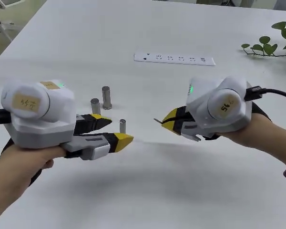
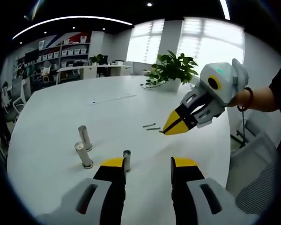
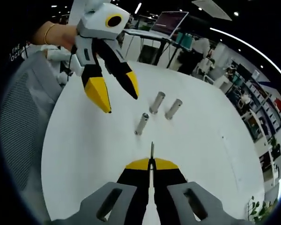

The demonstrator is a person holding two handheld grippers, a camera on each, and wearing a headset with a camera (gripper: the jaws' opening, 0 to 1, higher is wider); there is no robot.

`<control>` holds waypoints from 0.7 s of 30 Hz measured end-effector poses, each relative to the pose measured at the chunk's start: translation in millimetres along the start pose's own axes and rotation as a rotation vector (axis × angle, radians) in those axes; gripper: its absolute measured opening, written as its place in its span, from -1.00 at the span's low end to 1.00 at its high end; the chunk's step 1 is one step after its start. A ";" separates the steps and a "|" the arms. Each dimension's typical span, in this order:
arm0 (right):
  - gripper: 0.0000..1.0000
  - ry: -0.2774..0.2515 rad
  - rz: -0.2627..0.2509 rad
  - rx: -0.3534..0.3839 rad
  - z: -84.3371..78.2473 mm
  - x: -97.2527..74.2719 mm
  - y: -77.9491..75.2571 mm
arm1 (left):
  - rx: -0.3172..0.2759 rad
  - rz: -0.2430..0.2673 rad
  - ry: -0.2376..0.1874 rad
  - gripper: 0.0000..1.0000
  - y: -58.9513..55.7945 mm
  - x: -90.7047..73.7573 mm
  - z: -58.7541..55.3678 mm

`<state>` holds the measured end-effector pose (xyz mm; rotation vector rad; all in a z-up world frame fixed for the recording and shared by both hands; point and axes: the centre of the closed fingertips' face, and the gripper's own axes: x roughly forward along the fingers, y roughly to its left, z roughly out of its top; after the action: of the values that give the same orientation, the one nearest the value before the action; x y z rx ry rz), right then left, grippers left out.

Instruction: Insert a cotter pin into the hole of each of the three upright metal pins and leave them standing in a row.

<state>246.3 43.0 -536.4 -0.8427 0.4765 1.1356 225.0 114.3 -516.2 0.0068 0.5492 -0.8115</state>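
Three short upright metal pins stand on the white table: one at the back, one beside it, and one nearer, just past the left gripper's tips. My left gripper is open with nothing between its jaws; in its own view the nearest pin stands by the left jaw. My right gripper is shut on a thin cotter pin, which pokes out past its tips toward the nearest pin. Two more cotter pins lie on the table.
A white power strip lies across the far middle of the table. A leafy plant sits at the far right edge. The table's near edge and office chairs show in the gripper views.
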 end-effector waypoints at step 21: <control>-1.00 -0.041 0.042 -0.211 24.0 -5.4 30.7 | -0.157 -0.110 0.012 -0.64 -27.0 8.9 3.9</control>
<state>214.0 63.9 -528.3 -0.9941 0.3457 1.2546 213.2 88.6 -511.6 -0.1640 0.6270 -0.8736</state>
